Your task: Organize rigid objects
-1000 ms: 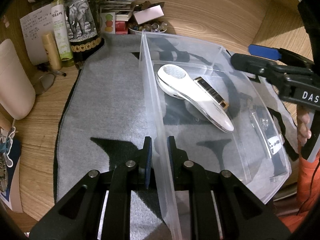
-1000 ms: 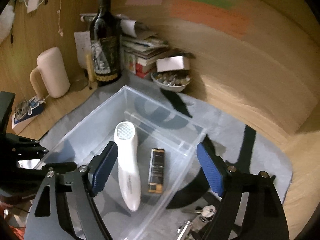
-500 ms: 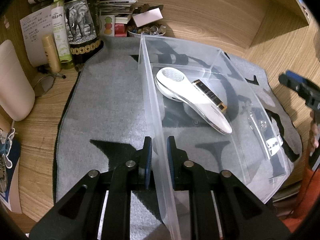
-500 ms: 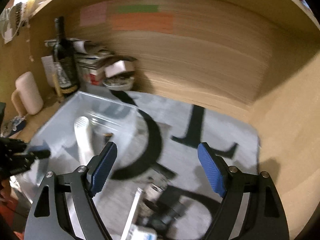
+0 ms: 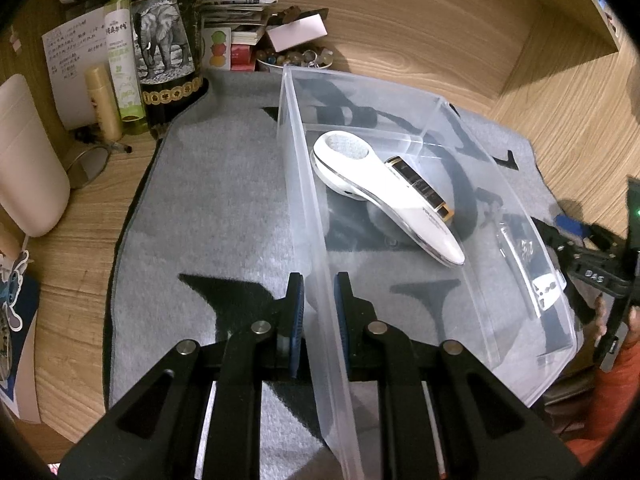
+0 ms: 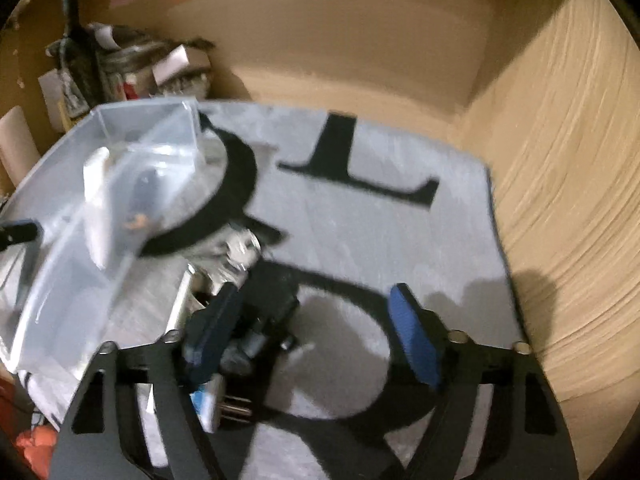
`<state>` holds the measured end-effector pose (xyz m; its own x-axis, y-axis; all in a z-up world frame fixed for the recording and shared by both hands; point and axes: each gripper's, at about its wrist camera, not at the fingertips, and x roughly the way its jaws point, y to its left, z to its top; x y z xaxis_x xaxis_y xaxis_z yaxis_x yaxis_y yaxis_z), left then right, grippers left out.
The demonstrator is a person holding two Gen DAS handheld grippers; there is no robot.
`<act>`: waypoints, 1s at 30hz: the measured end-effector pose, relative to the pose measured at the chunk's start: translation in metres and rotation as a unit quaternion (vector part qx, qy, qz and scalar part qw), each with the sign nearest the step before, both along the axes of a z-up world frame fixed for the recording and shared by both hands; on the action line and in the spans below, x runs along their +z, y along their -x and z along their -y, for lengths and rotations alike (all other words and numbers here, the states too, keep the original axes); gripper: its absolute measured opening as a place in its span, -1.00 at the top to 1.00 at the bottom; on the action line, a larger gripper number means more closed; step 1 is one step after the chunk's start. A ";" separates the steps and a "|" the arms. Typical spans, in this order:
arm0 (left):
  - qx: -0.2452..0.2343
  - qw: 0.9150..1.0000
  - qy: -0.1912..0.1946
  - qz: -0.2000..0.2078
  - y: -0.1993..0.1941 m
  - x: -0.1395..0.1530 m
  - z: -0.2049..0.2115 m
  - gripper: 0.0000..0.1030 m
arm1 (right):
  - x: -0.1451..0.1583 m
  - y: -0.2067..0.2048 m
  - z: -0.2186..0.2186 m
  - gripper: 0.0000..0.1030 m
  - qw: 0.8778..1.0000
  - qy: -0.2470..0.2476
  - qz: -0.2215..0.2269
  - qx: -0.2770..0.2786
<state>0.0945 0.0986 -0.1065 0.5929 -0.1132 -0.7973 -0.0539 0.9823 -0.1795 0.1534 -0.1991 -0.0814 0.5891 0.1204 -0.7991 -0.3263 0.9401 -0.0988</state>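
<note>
A clear plastic bin (image 5: 496, 184) stands on a grey mat with black letters. Inside lie a white handheld device (image 5: 384, 196) and a black-and-gold lighter (image 5: 420, 184). My left gripper (image 5: 319, 300) is shut on the bin's near left wall. My right gripper (image 6: 316, 332) is open and empty, low over the mat to the right of the bin (image 6: 120, 184). Under its left finger (image 6: 212, 328) lies a blurred heap of small objects: keys (image 6: 240, 252), a dark item and a white plug-like piece (image 6: 212, 404). The right gripper also shows at the right edge of the left wrist view (image 5: 588, 256).
At the back left stand a dark elephant-label bottle (image 5: 164, 52), a green tube (image 5: 122, 60), a small gold tube (image 5: 102, 100), a bowl of beads (image 5: 296, 58), stacked books and a cream jug (image 5: 28, 156). Wooden walls close the back and right (image 6: 560, 160).
My right gripper has swung away from over the bin to the right and down, now low over the mat beside the heap of keys. The left gripper has kept its hold.
</note>
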 end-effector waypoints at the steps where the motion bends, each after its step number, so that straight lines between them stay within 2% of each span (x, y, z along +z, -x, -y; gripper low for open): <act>1: 0.001 1.000 0.001 0.000 0.000 0.000 0.000 0.71 | -0.005 -0.003 0.004 -0.13 1.000 -0.018 -0.019 0.002; 2: 0.001 1.000 0.001 0.000 0.000 0.000 0.000 0.71 | -0.007 -0.006 0.005 -0.12 0.999 -0.033 -0.031 0.003; 4: 0.002 1.000 0.002 0.001 0.001 -0.001 0.000 0.71 | -0.013 -0.012 0.005 0.05 0.997 -0.049 -0.054 0.006; 6: 0.002 1.000 0.003 0.001 0.001 -0.001 0.000 0.71 | -0.017 -0.015 0.002 0.09 0.996 -0.054 -0.064 0.011; 8: 0.002 1.000 0.004 0.001 0.002 -0.001 -0.001 0.71 | -0.017 -0.014 -0.001 0.24 0.997 -0.049 -0.059 0.015; 9: 0.001 1.000 0.003 0.001 0.002 -0.001 -0.001 0.71 | -0.016 -0.014 -0.001 0.48 0.997 -0.054 -0.060 0.018; 14: 0.001 1.000 0.003 0.001 0.002 -0.001 -0.001 0.71 | -0.008 -0.011 0.002 0.49 0.996 -0.074 -0.043 0.018; 15: 0.001 1.000 0.002 0.001 0.002 -0.001 -0.001 0.71 | -0.006 -0.012 0.001 0.66 0.996 -0.075 -0.039 0.019; 16: 0.001 1.000 0.002 0.001 0.002 -0.001 -0.001 0.71 | -0.003 -0.013 0.001 0.74 0.996 -0.081 -0.040 0.023; 19: 0.002 1.000 0.002 0.001 0.002 -0.001 -0.001 0.71 | 0.008 -0.017 -0.001 0.83 0.996 -0.080 -0.025 0.023; 30: 0.000 1.000 0.003 0.002 0.002 -0.001 -0.001 0.71 | 0.046 -0.015 -0.028 0.83 0.995 -0.075 0.033 0.061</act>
